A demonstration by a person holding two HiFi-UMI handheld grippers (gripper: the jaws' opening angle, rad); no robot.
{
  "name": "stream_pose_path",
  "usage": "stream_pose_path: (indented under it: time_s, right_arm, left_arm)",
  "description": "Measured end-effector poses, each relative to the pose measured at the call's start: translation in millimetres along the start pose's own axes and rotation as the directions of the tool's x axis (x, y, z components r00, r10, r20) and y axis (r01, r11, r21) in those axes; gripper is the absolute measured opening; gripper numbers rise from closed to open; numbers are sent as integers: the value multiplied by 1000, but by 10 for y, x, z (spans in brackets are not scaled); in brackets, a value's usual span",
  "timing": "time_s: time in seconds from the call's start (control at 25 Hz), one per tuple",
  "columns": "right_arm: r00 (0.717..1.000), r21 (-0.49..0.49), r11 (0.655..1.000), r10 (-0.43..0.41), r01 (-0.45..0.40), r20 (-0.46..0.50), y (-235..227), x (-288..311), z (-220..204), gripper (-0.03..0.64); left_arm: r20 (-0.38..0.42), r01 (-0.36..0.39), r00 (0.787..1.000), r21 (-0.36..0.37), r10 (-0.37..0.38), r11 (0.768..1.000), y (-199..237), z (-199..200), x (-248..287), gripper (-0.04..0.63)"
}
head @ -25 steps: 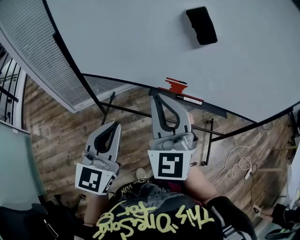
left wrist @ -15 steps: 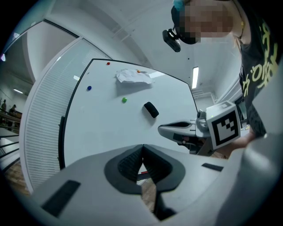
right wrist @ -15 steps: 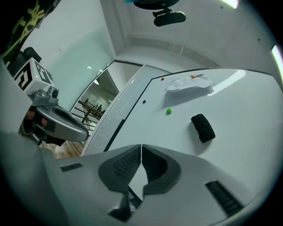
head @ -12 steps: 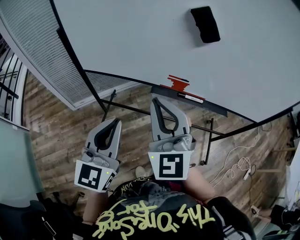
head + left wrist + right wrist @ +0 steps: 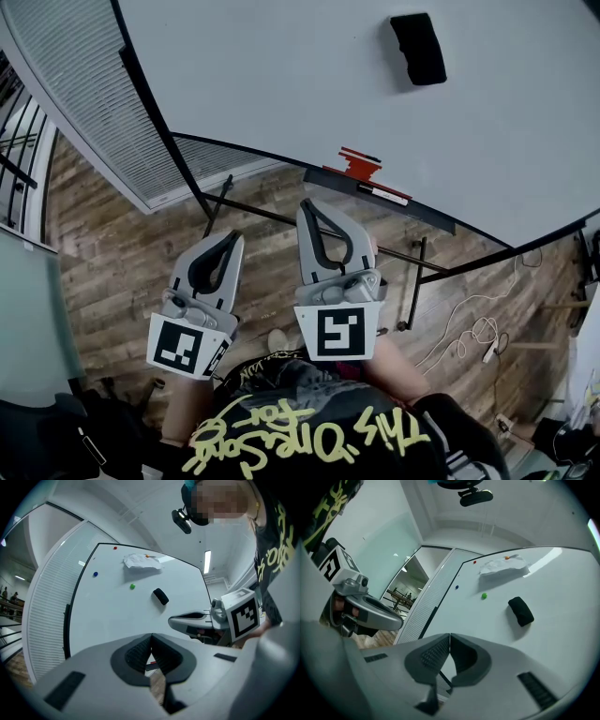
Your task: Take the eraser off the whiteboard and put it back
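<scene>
Both pairs of jaws are closed tip to tip with nothing between them. On the right gripper [image 5: 450,637] the ribbed pads meet along a thin seam, and the left gripper [image 5: 151,637] looks the same. I read that as neither having anything to carry. The eraser [image 5: 521,611] clings to the whiteboard [image 5: 562,578], ahead of the right jaws, up and to their right, well apart from them. From the left jaws it lies ahead and a little right, above the right gripper's nose. I have both grippers pointing level at the board, low under the eraser. I cannot tell whether the reach is yet to come or the eraser is already back.

The gripper views show what the head view cuts off: a crumpled sheet [image 5: 140,561] and a green magnet [image 5: 132,587] beyond the eraser. Only the head view shows the marker tray [image 5: 422,214] just past the right jaws and the wooden floor [image 5: 112,272] beneath both.
</scene>
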State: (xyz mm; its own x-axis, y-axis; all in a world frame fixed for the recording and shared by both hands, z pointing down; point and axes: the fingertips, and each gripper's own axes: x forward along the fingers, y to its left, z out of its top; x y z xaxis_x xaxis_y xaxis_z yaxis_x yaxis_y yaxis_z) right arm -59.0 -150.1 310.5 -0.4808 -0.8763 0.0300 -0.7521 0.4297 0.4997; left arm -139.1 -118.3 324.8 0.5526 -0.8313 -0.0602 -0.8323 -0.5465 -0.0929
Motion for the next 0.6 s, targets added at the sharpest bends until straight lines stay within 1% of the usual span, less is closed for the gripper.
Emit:
stream_pose_path:
  time_s: [0.28, 0.4, 0.6]
  right_arm:
    - [1000, 10, 1000, 14, -14, 10, 41, -24, -12, 9]
    - [1000, 16, 1000, 14, -14, -2, 39, -32, -34, 9]
    - [1000, 6, 1000, 9, -9, 14, 39, -73, 0, 9]
  left_arm:
    - [0, -4, 1000, 2, 4, 1000, -16, -4, -14, 8]
    - [-1, -4, 1000, 3, 4, 1000, -24, -4, -9, 8]
    - [2, -2, 1000, 5, 2, 1000, -59, 11, -32, 8]
